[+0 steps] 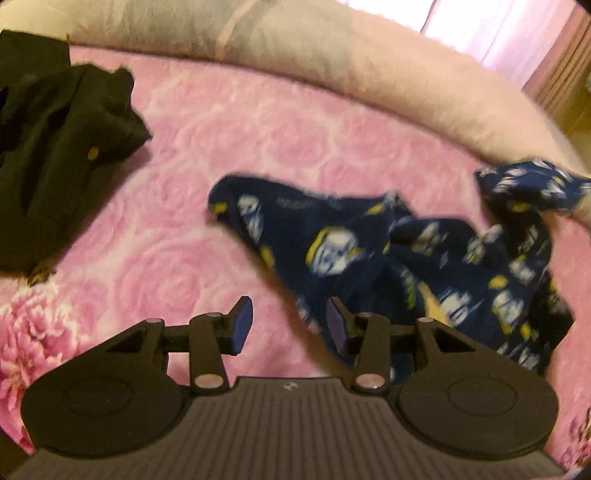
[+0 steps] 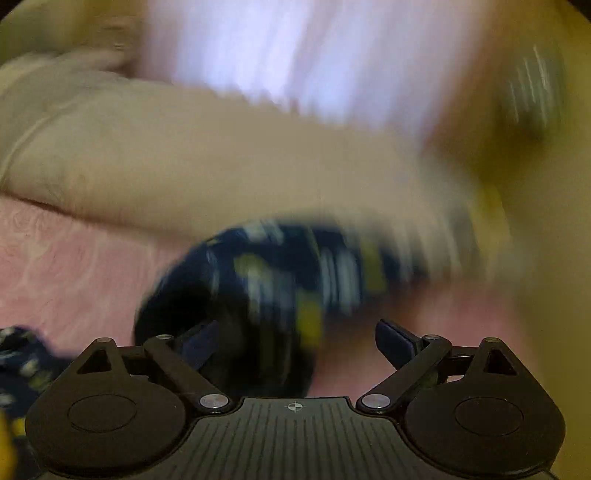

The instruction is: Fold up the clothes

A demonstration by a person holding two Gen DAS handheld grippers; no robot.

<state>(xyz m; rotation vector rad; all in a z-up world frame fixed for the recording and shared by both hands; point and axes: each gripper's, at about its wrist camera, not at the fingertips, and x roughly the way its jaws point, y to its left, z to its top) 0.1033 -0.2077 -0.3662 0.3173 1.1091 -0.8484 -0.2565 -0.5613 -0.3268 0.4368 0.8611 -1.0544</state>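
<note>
A navy garment (image 1: 424,266) printed with white and yellow figures lies crumpled on the pink floral bedspread (image 1: 207,155), one end bunched up at the right (image 1: 532,184). My left gripper (image 1: 290,325) hovers over the garment's near left edge. Its jaws stand partly apart with only bedspread between them, and the right fingertip (image 1: 338,325) overlaps the cloth's edge. In the blurred right wrist view, my right gripper (image 2: 297,345) stands wide open above a dark bunch of the same garment (image 2: 266,288). The cloth shows between and beyond its fingers, and the pads are not pressing on it.
A black garment (image 1: 55,147) lies crumpled at the far left of the bed. A long beige pillow (image 1: 332,66) runs along the back edge, with a bright curtained window (image 1: 480,29) behind it. Pink bedspread shows between the two garments.
</note>
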